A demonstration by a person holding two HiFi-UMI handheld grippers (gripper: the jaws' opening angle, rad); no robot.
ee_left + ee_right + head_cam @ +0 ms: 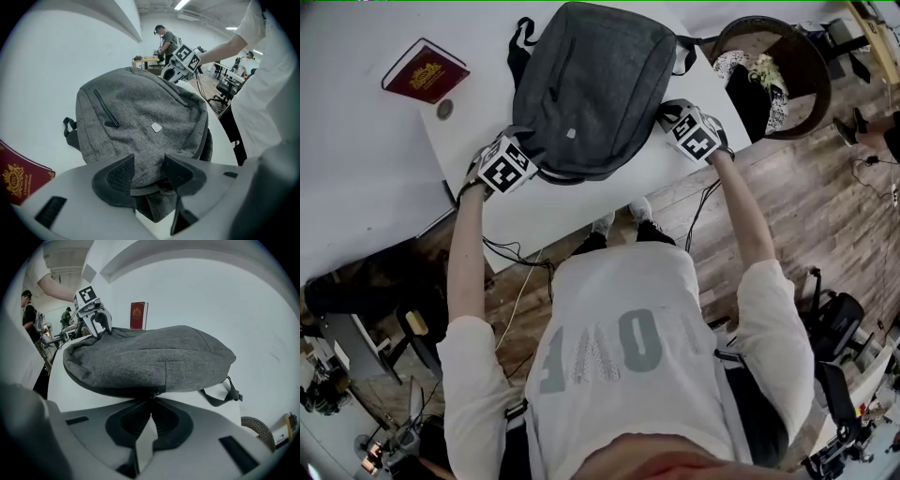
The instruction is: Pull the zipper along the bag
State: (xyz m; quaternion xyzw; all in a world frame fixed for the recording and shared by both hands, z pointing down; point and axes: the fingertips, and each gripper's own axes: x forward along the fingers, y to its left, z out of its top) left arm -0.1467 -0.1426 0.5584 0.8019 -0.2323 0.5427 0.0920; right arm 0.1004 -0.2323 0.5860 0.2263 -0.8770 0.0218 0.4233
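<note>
White tabletop [478, 103] carries the grey bag [591, 84] in the head view. It lies flat by the near edge, front face up, with a red book [425, 70] well apart toward the left edge. Its long axis runs from the near edge to the far side: rounded end toward the person, strap end away. The left gripper [536, 167] and right gripper [664, 118] flank that near end, one at each side.

From the left gripper view, the left gripper [149, 171] is clamped on a fold of cloth at the bag's [140, 108] near corner. I judge this is an anchor, so the bag won't slide when the zip is pulled.

From the right gripper view, the right gripper [151, 404] has its jaws together, apparently pinching the zipper pull [152, 391] on the bag's [150, 357] side seam. From there it can run the pull along the seam.
</note>
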